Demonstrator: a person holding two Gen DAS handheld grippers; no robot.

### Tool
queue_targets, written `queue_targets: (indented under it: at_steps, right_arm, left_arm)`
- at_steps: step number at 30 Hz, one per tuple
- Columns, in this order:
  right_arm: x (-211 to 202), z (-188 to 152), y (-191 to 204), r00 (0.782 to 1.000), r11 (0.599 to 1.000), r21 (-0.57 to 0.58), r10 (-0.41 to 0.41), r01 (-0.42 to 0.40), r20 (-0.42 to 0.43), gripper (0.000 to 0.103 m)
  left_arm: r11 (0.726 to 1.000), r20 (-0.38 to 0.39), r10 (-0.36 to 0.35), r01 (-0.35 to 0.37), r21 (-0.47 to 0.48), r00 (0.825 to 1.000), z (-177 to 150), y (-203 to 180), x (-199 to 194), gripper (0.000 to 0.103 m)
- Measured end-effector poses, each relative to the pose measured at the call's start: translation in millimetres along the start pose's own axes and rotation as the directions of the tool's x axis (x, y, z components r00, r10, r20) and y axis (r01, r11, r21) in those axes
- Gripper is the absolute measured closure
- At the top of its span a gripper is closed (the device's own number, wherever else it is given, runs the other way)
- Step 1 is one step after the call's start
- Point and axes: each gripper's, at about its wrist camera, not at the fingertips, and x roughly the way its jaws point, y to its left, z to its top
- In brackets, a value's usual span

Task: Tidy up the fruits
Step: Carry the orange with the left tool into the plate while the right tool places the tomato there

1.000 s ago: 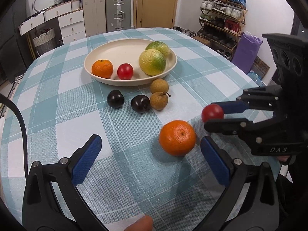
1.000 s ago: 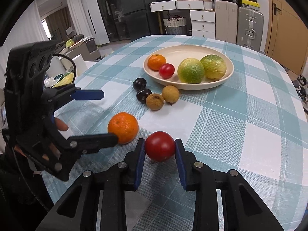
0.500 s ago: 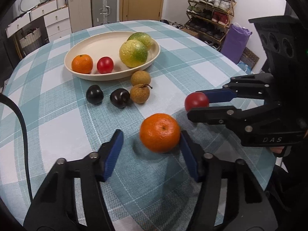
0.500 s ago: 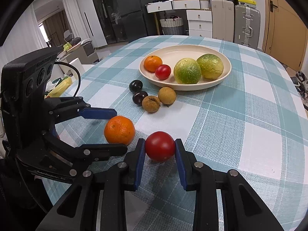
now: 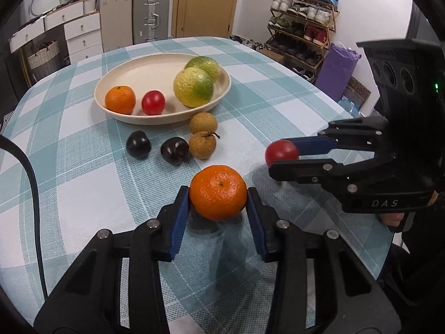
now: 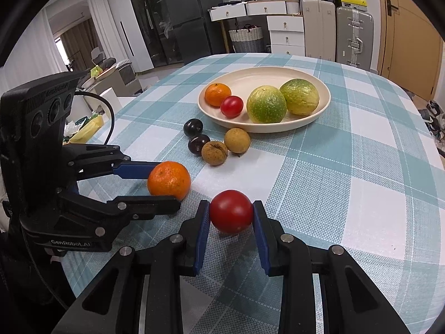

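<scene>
Orange clamped between the blue pads of the left gripper, low over the checked tablecloth toward the near edge of the table; whether lifted or resting on the cloth not certain. Red tomato likewise pinched by the right gripper, just beside the orange on its right, also near the near edge. Cream plate toward the far side of the table, already carrying a second orange, a second tomato and two yellow-green citrus.

Step in hand, as judged: carrying both fruits to the plate. Best done with a straight lift first, enough to pass over the two dark plums and two brown longans lying on the cloth between grippers and plate, the nearer longan touching the right-hand plum. Gentle pressure advisable on the tomato, presumably soft-skinned; round fruit liable to roll on release, so low placement against fruit already there.

Open room: bare plate floor at the back left of the plate, behind orange and tomato. Wide empty cloth on the right side of the table; near edge close beneath both grippers, so any dropped fruit at risk of rolling off.
</scene>
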Motion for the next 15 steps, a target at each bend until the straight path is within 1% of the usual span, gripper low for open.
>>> queue_targets:
  at_steps: [10,15]
  right_arm:
    - [-5,11,-2,0.999,1.0,0.013,-0.007,0.006,0.04,0.072]
    - [-8,22,-3,0.997,1.0,0.012,-0.02,0.019,0.077,0.072]
  left_arm:
    - [0.997,0.088,0.045,-0.039,-0.063,0.995,14,24,-16,0.065]
    - [0.994,0.119,0.063,-0.051,-0.099,0.991,25,36,-20,0.065]
